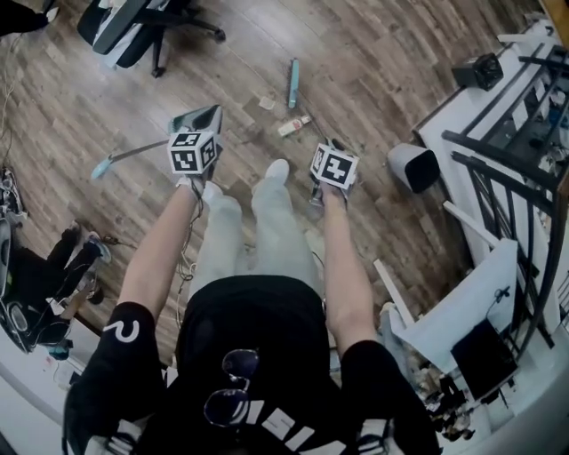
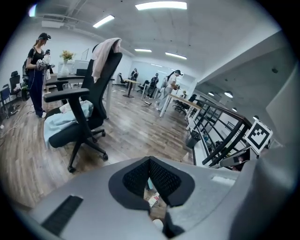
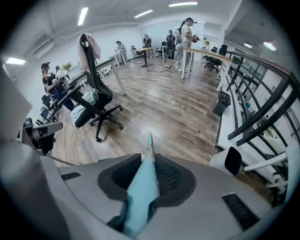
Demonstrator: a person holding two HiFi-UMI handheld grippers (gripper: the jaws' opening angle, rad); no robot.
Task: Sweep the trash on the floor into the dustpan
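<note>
Teal broom handle [image 3: 140,201] clamped in right tongs [image 3: 149,165], left tongs [image 2: 151,182] narrow, shiny grey dustpan [image 1: 197,118] beside

An open-plan office is shown: a swivel chair [image 2: 104,84] is parked on plank flooring [image 2: 140,126], and long desks [image 3: 206,53] (people [image 3: 186,37] standing at them) are lit by strip lights [image 2: 161,5].

Two trash pieces [image 1: 294,125]; one dustpan [image 1: 197,119]; one broom [image 3: 140,192].

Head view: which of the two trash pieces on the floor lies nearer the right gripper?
The white-and-red wrapper, down-right of the smaller beige scrap, which lies farther away.
</note>
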